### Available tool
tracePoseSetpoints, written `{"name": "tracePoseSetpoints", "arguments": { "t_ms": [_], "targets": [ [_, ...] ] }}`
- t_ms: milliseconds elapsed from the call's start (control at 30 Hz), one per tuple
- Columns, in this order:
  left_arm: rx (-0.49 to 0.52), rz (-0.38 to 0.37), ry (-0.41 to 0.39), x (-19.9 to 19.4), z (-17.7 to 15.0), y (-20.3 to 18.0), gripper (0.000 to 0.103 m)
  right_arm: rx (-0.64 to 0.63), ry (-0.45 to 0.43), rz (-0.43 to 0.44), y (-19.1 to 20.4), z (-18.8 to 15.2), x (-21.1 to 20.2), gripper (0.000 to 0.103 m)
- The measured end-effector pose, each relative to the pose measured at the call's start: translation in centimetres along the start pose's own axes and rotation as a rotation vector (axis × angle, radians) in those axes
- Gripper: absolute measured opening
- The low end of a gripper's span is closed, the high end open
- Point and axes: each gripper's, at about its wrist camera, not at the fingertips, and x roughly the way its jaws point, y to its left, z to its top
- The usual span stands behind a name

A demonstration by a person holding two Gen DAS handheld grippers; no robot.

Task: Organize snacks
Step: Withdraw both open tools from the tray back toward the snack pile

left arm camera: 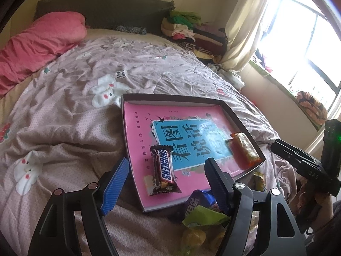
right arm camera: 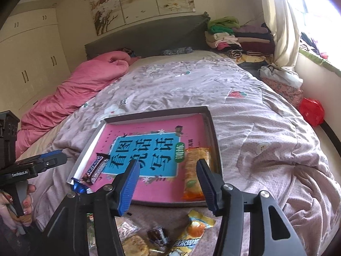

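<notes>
Both our left gripper [left arm camera: 167, 176] and right gripper [right arm camera: 168, 176] stand wide and empty above the tray [right arm camera: 215, 140]; next we must lower toward the loose snacks [right arm camera: 198, 224] under the right gripper.

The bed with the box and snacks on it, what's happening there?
A person holding two grippers is sorting snacks into a shallow box on the bed. A Snickers bar and an orange packet already lie inside. The left gripper and right gripper are both open and empty, and more snacks wait outside the box.

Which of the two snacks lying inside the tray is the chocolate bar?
The brown Snickers bar by the tray's left wall; the other, an orange clear-wrapped snack, lies along the right wall.
</notes>
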Motion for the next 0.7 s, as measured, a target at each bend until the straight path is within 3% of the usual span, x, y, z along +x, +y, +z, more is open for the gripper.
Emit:
{"name": "tracePoseSetpoints", "arguments": {
  "t_ms": [333,700],
  "targets": [
    [-0.025,0.023,-0.003,-1.2,-0.8,1.1,0.076,-0.016,-0.02,0.027,1.0,-0.2,-1.2,0.058],
    [0.018,0.028,-0.004,-2.5,-1.5,0.2,0.076,-0.043,-0.012,0.053,1.7,-0.7,-1.8,0.059]
  ]
}}
